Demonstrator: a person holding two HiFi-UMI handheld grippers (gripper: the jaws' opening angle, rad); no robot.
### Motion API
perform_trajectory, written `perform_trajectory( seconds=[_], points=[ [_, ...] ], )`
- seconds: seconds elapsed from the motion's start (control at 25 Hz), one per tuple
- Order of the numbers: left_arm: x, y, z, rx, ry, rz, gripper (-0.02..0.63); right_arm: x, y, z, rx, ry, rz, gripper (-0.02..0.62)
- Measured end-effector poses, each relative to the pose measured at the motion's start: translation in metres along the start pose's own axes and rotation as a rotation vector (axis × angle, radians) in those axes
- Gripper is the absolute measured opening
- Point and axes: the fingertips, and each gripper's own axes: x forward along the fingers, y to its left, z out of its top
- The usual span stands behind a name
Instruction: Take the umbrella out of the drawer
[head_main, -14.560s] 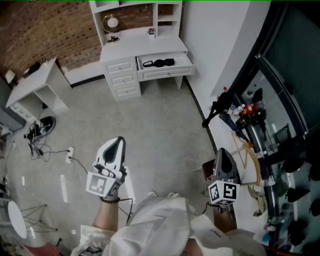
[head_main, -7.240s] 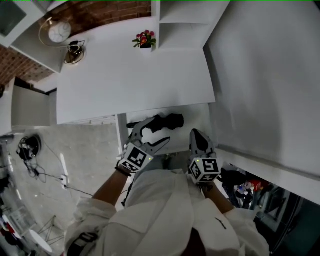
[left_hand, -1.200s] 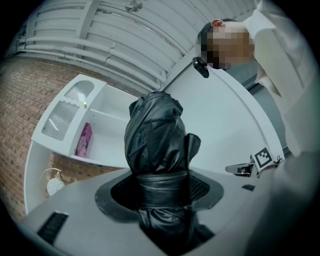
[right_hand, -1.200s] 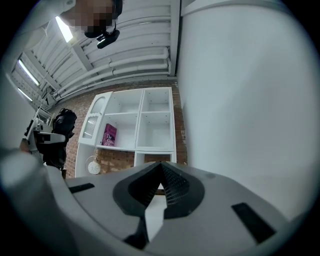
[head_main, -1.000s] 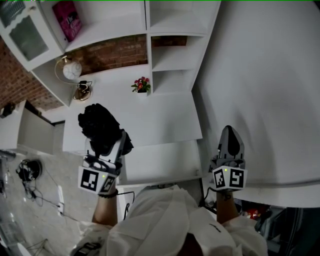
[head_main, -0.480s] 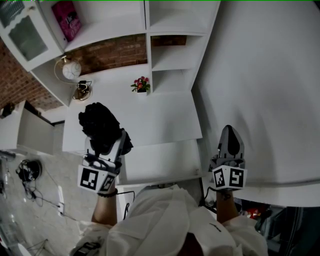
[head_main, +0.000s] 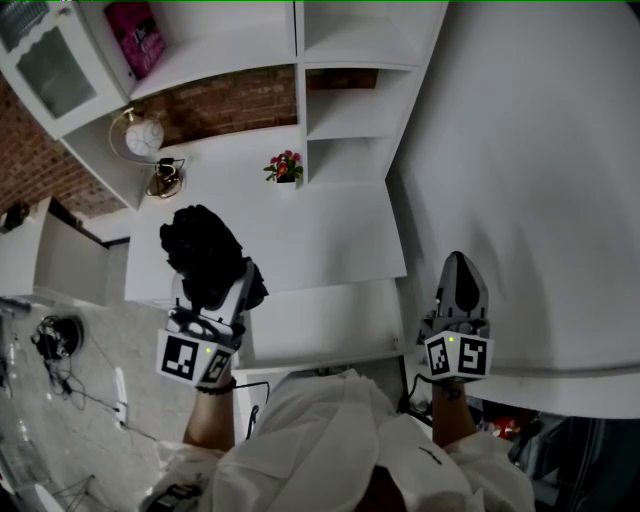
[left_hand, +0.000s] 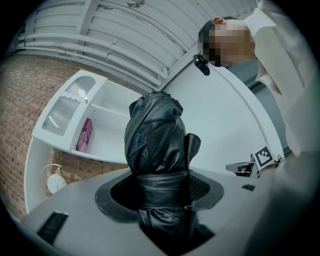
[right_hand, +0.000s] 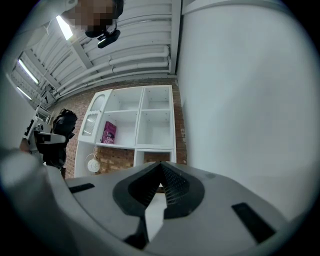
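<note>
The folded black umbrella is up over the left part of the white desk top, clear of the open drawer, whose visible inside is bare white. My left gripper is shut on the umbrella around its middle, and the bundled fabric sticks out beyond the left gripper jaws. My right gripper hovers to the right of the drawer next to the white wall. The right gripper has its jaws shut together with nothing between them.
On the desk's back stand a small flower pot and a round clock. White shelves rise above, with a pink book in one. A plain white wall fills the right. Cables lie on the floor at left.
Earlier the umbrella lay in the open drawer; now the left gripper holds it up over the desk. Over the last second nothing has visibly moved.
</note>
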Motion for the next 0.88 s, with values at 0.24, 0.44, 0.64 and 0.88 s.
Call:
perform_trajectory(
  seconds=[0.24,0.44,0.64,0.88],
  points=[
    [0.001,0.001,-0.003,-0.007,0.003,-0.001,0.265,0.001,0.002,-0.003,-0.007,0.01,0.001,0.017],
    [0.003,0.001,-0.003,-0.008,0.004,-0.01,0.265,0.002,0.003,-0.003,-0.004,0.014,0.001,0.017],
    [0.007,0.0,-0.006,-0.017,0.006,-0.024,0.265,0.005,0.003,-0.005,-0.004,0.022,0.0,0.017],
    [0.009,0.004,-0.011,-0.029,0.005,-0.025,0.265,0.01,0.005,-0.01,-0.002,0.029,0.005,0.016]
  ],
)
